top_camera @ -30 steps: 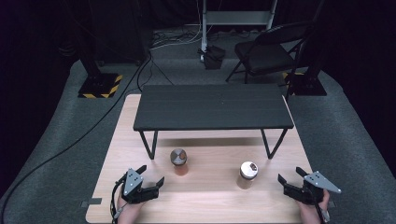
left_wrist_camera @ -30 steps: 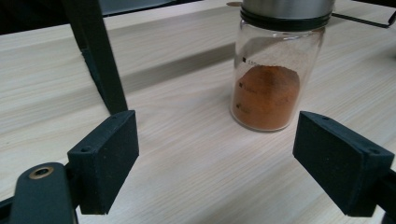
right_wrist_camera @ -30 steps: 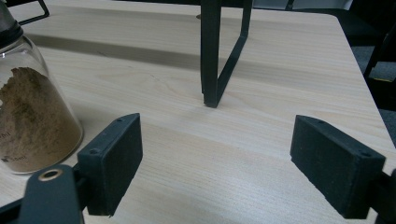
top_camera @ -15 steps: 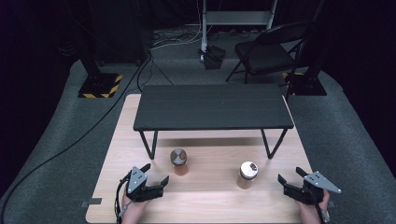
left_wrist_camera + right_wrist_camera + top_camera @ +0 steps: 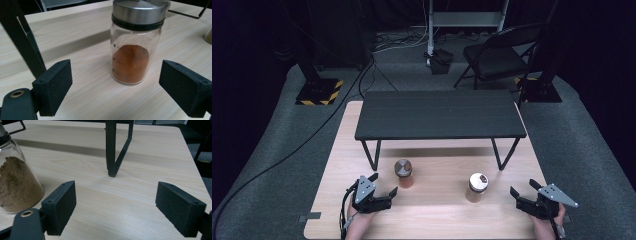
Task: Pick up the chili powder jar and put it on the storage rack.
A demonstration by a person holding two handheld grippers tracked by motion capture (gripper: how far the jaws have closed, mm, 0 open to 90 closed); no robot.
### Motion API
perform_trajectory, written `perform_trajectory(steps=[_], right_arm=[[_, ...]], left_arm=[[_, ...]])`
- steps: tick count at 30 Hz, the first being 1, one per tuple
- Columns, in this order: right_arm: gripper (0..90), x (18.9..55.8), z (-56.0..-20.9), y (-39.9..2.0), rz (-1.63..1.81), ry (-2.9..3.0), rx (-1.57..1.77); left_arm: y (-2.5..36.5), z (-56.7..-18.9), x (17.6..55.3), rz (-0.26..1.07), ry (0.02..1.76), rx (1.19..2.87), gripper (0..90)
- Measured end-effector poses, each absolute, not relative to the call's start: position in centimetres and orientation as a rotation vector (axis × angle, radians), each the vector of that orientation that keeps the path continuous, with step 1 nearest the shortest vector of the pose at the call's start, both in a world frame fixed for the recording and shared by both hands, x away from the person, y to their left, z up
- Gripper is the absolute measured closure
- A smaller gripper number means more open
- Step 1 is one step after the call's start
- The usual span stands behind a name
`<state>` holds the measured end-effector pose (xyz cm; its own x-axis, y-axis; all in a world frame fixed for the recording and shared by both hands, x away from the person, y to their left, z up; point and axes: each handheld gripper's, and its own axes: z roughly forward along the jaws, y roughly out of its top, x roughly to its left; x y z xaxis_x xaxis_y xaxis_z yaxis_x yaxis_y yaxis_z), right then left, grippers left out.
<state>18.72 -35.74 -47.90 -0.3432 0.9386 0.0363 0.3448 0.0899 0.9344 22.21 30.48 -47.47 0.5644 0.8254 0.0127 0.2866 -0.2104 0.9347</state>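
Facing left hand-held gripper (image 5: 115, 85), orange-powder jar (image 5: 136, 42), jaws wide apart

Open claw (image 5: 113, 87), upright spice jar (image 5: 133, 47) ahead

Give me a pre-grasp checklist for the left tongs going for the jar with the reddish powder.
1. Left tongs open: ok, jaws have just been opening, nothing between the pads.
2. Reddish-powder jar lined up between the jaws: ok in the left gripper view, though it stands ahead of the pads, untouched.
3. Jar upright, metal lid on: ok.
4. Black stand leg clear of the left jaw's path: cannot tell, it is close.
5. Right tongs away from that jar: ok, open, beside the brown-powder jar.
6. Table free around the jar: ok.
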Motion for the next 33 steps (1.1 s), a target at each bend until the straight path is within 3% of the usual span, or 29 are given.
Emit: perform_trajectory(steps=[33], right_arm=[[15.9,18.7,-47.9,-35.8,1.257,1.766,1.263]], left_arm=[[25.6,-46.9,26.1,0.621,0.956,1.813,15.7]])
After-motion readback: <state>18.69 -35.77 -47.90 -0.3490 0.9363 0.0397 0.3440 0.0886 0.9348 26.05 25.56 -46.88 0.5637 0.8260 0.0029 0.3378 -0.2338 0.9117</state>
